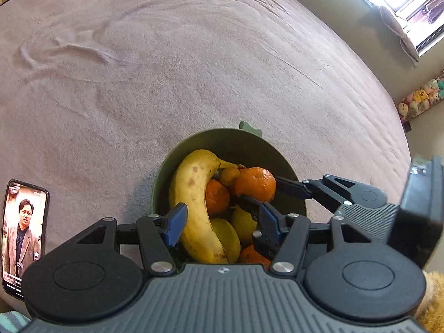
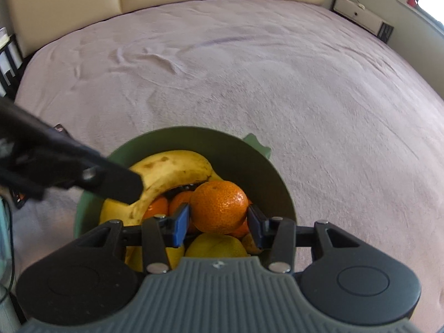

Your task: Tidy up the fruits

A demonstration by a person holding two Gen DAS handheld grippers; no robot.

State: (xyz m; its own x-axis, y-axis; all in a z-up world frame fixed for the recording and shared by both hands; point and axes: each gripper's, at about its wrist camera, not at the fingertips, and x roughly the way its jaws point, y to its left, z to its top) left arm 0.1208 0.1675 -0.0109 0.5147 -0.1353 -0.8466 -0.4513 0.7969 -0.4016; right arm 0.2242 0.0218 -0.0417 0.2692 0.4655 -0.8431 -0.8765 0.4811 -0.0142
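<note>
Pinching a tangerine (image 2: 219,206), right claw (image 2: 219,222) half-closed

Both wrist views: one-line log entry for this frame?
left hand-held gripper: open, astride banana | right hand-held gripper: around top mandarin, contact unclear | green bowl: on bed, holds fruit

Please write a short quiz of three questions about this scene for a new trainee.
1. True or false: the right gripper has a tangerine between its fingers.
2. Which fruit lies between the left gripper fingers? A banana B apple C grape
3. Fill in: the fruits sit in a green ____.

Key: 1 true; 2 A; 3 bowl. Whether either gripper already squeezes its fruit is unclear.
</note>
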